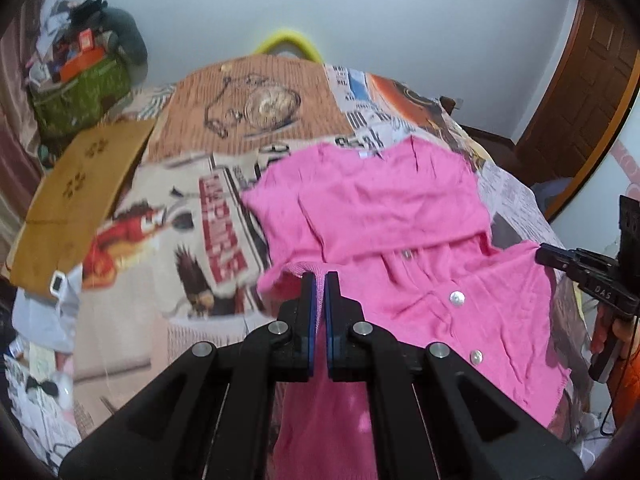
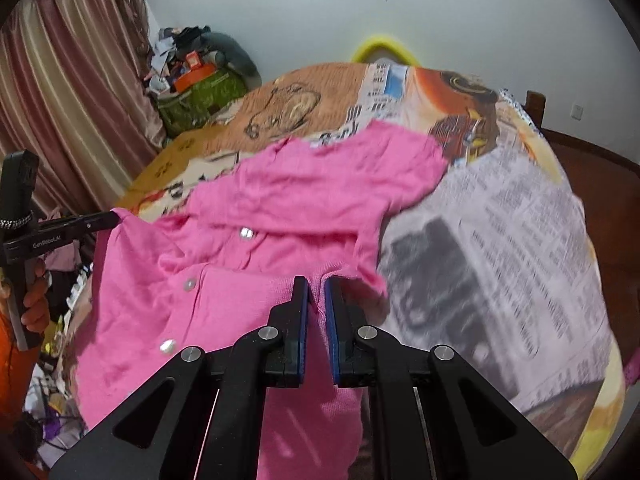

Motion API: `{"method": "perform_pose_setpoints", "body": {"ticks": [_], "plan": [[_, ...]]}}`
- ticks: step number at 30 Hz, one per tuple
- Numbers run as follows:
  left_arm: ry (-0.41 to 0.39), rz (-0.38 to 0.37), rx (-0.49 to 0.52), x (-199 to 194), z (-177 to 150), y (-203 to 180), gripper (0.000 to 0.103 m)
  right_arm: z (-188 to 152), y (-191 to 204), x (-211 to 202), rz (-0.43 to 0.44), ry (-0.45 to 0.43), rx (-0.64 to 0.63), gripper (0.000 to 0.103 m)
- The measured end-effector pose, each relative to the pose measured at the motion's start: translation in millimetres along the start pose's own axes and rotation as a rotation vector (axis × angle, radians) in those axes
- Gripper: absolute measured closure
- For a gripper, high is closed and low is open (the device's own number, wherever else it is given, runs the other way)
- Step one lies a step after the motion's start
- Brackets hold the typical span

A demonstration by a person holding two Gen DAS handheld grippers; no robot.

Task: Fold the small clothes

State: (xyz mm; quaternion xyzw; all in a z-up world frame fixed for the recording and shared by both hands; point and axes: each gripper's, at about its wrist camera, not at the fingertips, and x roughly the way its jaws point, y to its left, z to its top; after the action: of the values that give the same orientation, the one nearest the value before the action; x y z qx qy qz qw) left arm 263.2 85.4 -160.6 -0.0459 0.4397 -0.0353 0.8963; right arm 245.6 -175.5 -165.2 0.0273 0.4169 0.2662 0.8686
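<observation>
A pink buttoned cardigan (image 1: 380, 216) lies on the bed, its upper part flat and its lower part lifted toward me. My left gripper (image 1: 319, 280) is shut on the cardigan's ribbed hem at its left corner. My right gripper (image 2: 316, 284) is shut on the hem at the other corner of the cardigan (image 2: 312, 196). The right gripper also shows at the right edge of the left wrist view (image 1: 544, 254), and the left gripper at the left edge of the right wrist view (image 2: 114, 216), each pinching the pink cloth. White buttons (image 1: 457, 297) run down the front.
The bed carries a printed bedspread (image 1: 192, 216) with newspaper and cartoon patterns. A mustard-yellow pillow (image 1: 80, 196) lies at the bed's left. A green bag with clutter (image 1: 80, 92) stands by the wall. Curtains (image 2: 68, 100) hang at left; a wooden door (image 1: 580, 92) stands at right.
</observation>
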Motion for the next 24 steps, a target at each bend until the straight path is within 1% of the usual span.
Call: {"method": "perform_pose_setpoints", "body": {"ticks": [4,6,9,11,13,16,18,19,20,21,23,24], "plan": [[0.001,0.038,0.0,18,16,3,0.1,16,-8,4,-0.026,-0.025,0.005,0.095],[0.024,0.051,-0.015,33,23,10,0.1,22,-12,9,-0.053,-0.03,-0.007,0.095],[0.052,0.079,-0.033,55,29,19,0.1,28,-19,21,-0.073,-0.02,-0.011,0.095],[0.077,0.087,-0.042,67,28,24,0.1,31,-23,31,-0.077,-0.002,-0.006,0.095],[0.106,0.111,-0.057,79,25,31,0.1,32,-28,40,-0.086,0.015,-0.001,0.094],[0.135,0.116,-0.069,83,19,38,0.091,31,-34,47,-0.09,0.038,0.023,0.094],[0.138,0.116,-0.077,78,14,41,0.075,29,-37,44,-0.086,0.041,0.044,0.085],[0.136,0.114,-0.08,73,11,43,0.071,27,-38,41,-0.085,0.044,0.051,0.077],[0.133,0.113,-0.082,71,10,44,0.063,25,-38,38,-0.08,0.044,0.058,0.07],[0.127,0.111,-0.088,64,5,46,0.059,23,-38,33,-0.075,0.04,0.06,0.067],[0.129,0.108,-0.098,57,-2,49,0.059,17,-36,24,-0.075,0.04,0.053,0.061],[0.136,0.105,-0.106,51,-8,51,0.059,14,-35,20,-0.074,0.046,0.051,0.06]]}}
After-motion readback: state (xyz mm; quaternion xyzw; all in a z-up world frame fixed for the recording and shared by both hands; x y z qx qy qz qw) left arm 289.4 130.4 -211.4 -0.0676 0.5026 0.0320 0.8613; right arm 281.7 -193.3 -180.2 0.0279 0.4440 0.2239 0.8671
